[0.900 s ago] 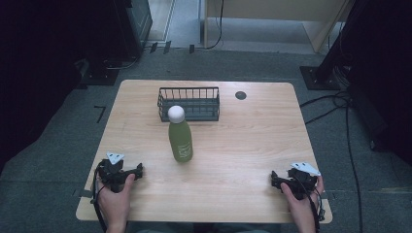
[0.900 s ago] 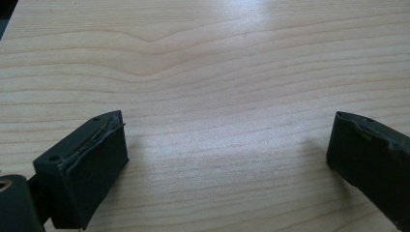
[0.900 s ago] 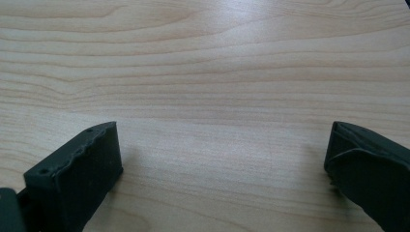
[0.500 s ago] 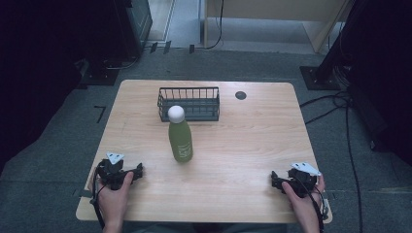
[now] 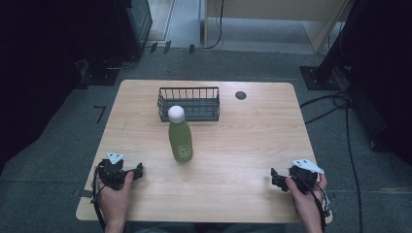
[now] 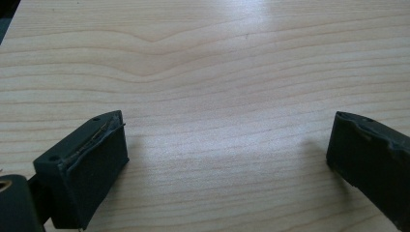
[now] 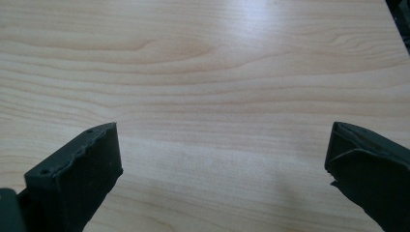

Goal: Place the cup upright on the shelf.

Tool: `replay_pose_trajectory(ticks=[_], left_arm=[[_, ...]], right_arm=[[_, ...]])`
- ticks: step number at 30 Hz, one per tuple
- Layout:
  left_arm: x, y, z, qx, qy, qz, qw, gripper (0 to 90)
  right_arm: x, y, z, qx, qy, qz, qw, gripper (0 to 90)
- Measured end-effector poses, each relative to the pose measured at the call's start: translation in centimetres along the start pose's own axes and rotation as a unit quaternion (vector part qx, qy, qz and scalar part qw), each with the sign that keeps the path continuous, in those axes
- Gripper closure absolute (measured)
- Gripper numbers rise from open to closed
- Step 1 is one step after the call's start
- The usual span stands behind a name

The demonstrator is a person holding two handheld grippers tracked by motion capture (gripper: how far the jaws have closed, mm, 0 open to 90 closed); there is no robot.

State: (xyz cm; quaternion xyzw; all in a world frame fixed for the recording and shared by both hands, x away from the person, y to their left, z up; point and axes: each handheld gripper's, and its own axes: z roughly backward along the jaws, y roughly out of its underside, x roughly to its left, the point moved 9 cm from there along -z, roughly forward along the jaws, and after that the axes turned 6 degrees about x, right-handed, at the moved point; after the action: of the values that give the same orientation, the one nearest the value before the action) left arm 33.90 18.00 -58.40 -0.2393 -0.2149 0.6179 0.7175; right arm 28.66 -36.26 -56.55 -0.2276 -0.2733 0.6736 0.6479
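A green bottle (image 5: 180, 141) with a round white cap stands upright near the middle of the wooden table (image 5: 252, 131). Just behind it sits a dark wire basket (image 5: 189, 103), which looks empty. My left gripper (image 5: 139, 171) rests at the front left of the table, held in a hand, well short of the bottle. In the left gripper view its gripper (image 6: 227, 140) is open over bare wood. At the front right lies my right gripper (image 5: 273, 177), also held in a hand. The right gripper view shows its gripper (image 7: 222, 147) open with nothing between the jaws.
A small dark round hole (image 5: 241, 95) marks the table's far right. Grey carpet surrounds the table, with cables (image 5: 340, 107) trailing on the right and dark furniture at the back left.
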Motion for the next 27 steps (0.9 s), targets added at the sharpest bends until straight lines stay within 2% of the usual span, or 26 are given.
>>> replay_pose_trajectory(ticks=[13, 27], left_arm=[[0.0, 0.0, 0.0, 0.000, 0.000, 0.000, 1.0000, 1.2], [0.0, 0.0, 0.0, 0.000, 0.000, 0.000, 1.0000, 1.2]], right_arm=[[0.2, -1.8, 0.9, -0.010, 0.004, 0.005, 0.9999, 0.0], [1.1, -3.0, 1.4, -0.015, -0.007, 0.015, 0.9998, 0.0]])
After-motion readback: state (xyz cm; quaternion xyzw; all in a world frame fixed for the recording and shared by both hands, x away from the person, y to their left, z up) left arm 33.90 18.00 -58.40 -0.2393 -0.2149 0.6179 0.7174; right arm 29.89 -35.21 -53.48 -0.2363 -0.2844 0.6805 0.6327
